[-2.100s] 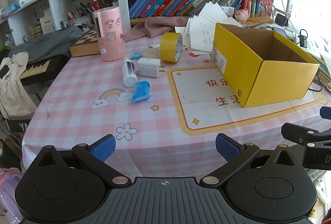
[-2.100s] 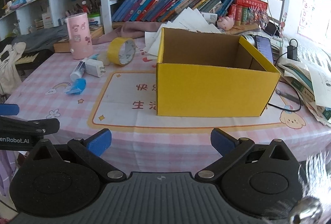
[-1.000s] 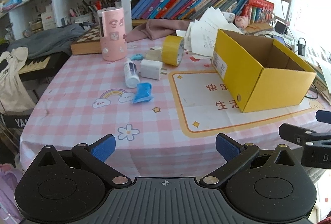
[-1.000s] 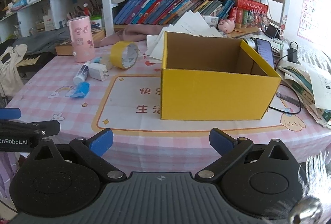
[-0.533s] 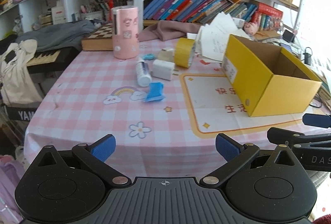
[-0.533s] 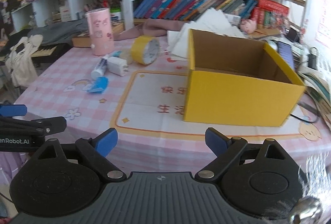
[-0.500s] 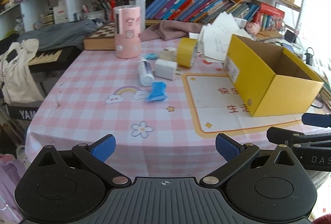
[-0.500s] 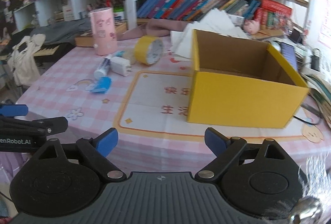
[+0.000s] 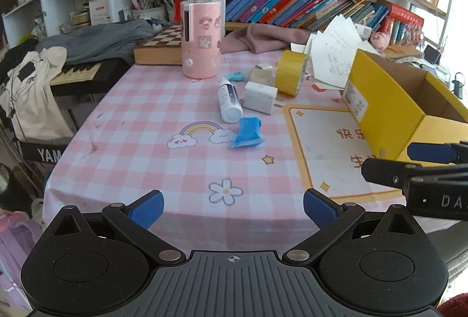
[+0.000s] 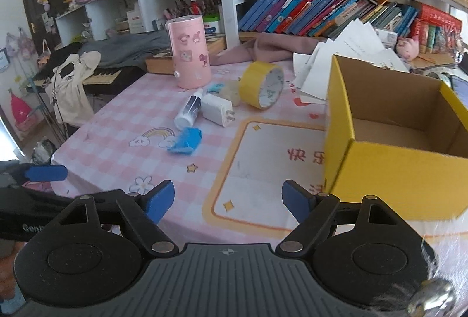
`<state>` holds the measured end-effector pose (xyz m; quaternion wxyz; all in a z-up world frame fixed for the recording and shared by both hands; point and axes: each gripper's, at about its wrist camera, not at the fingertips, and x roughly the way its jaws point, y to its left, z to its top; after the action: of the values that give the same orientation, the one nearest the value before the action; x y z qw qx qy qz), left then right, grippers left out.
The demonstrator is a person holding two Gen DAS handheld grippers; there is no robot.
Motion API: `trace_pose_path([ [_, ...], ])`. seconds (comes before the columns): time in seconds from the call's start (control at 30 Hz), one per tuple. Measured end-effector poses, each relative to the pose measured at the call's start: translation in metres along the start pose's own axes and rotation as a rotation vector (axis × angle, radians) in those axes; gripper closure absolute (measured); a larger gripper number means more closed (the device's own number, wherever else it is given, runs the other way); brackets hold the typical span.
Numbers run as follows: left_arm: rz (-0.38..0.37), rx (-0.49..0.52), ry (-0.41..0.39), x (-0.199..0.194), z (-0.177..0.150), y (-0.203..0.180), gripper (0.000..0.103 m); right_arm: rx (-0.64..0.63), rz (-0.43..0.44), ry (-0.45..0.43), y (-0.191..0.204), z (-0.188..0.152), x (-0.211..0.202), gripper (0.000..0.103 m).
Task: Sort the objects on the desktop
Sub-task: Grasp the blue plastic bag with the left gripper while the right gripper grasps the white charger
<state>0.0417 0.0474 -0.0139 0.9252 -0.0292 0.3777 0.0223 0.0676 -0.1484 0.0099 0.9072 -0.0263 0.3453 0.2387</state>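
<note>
An open yellow cardboard box point(image 9: 392, 109) point(image 10: 389, 138) stands on the right of the pink checked table point(image 9: 152, 147). Left of it lie a blue cloth piece point(image 9: 248, 132) point(image 10: 185, 140), a white bottle point(image 9: 228, 102) point(image 10: 187, 110), a white charger point(image 9: 260, 97) point(image 10: 218, 109), a yellow tape roll point(image 9: 289, 76) point(image 10: 261, 84) and a pink cylinder point(image 9: 200, 39) point(image 10: 190, 59). My left gripper point(image 9: 233, 207) is open and empty above the table's front edge. My right gripper point(image 10: 228, 200) is open and empty, just left of the box's near corner.
Loose papers point(image 9: 333, 53) and a pink cloth point(image 9: 263, 37) lie behind the tape. A chessboard box point(image 9: 161, 49) sits at the back. A keyboard with clothes point(image 9: 73, 74) stands left of the table. Bookshelves point(image 10: 321, 10) line the back wall.
Both grippers have moved left and forward toward the small objects. The box has shifted right in both views. Both grippers stay open.
</note>
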Motion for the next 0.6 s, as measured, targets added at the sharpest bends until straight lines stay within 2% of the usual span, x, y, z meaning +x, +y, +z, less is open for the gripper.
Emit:
trace_pose_path([
  [0.23,0.007,-0.005,0.025,0.032,0.019,-0.002,0.004,-0.011,0.020,0.027,-0.013,0.031,0.039,0.022],
  [0.4,0.013,-0.007,0.049,0.057,0.032,-0.005,0.005,-0.064,0.048,0.053,-0.015,0.053,0.069,0.034],
  [0.6,0.007,0.002,0.091,0.086,0.045,-0.012,0.015,-0.112,0.077,0.092,-0.016,0.073,0.104,0.043],
])
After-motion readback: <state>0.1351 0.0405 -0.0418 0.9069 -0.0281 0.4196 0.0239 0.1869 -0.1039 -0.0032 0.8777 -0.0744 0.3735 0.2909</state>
